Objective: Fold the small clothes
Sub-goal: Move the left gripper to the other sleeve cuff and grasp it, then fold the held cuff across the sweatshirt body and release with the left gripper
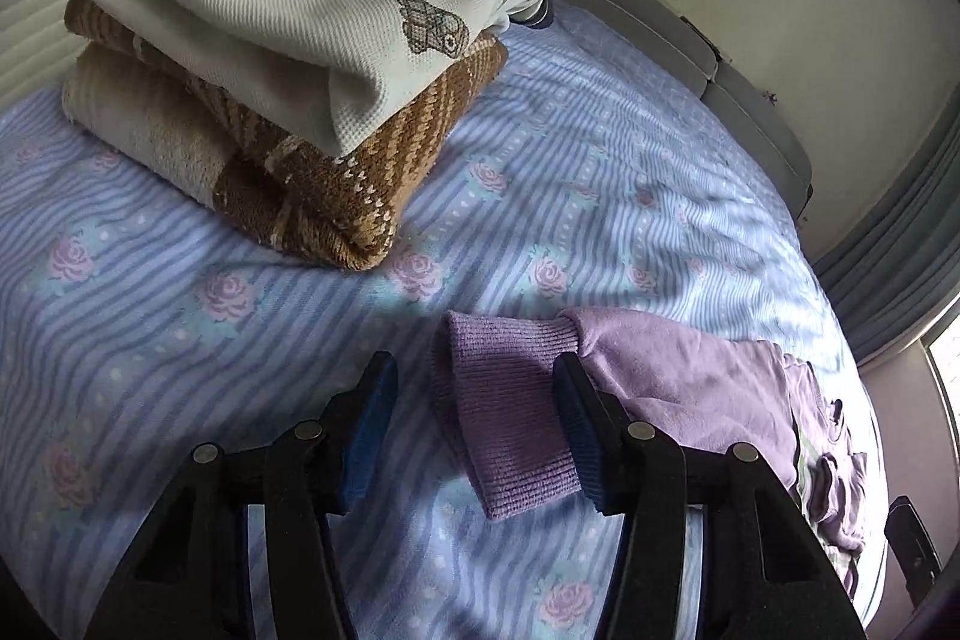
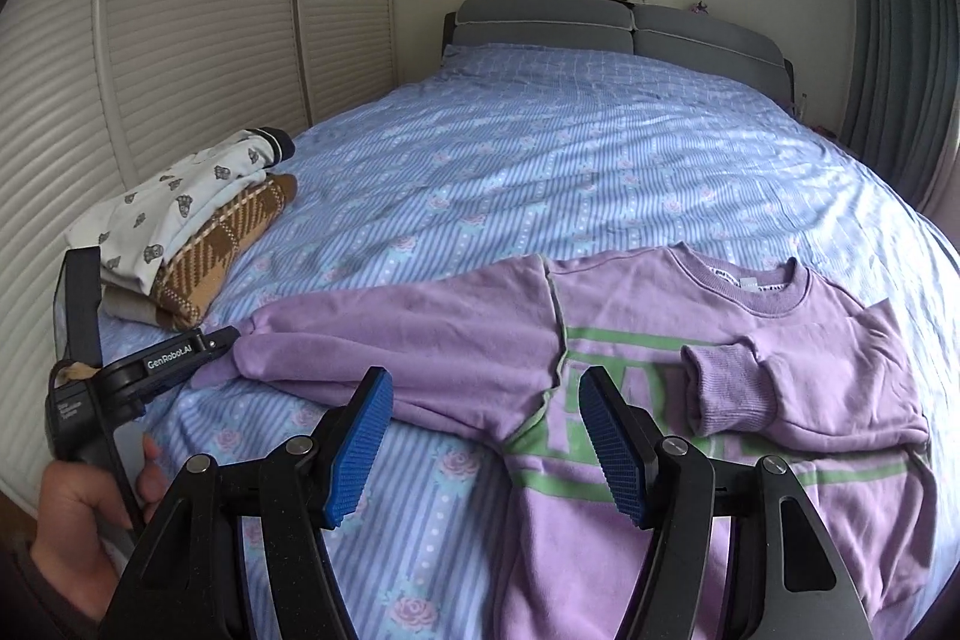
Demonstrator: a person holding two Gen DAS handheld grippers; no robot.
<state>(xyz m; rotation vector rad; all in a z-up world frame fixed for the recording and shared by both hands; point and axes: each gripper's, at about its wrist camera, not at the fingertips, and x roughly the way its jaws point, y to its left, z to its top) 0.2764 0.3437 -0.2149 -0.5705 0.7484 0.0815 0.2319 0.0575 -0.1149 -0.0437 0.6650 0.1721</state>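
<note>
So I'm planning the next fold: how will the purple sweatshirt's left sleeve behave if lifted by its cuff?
Likely floppy: the sleeve lies limp and creased on the bed. Probably light. The ribbed cuff looks grippy, so it shouldn't slip.

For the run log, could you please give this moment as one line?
step: sleeve fold | left gripper: jaws open around cuff | right gripper: open over sweatshirt | folded pile aside

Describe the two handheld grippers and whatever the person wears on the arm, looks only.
Both are black plastic tools with two angled fingers, silver round pivot bolts and ribbed blue pads. The left gripper and right gripper look alike. From the right wrist view, the left one's body carries white "GenRobot.AI" lettering. The hand holding it shows a dark sleeve at the wrist. No cables visible.
</note>
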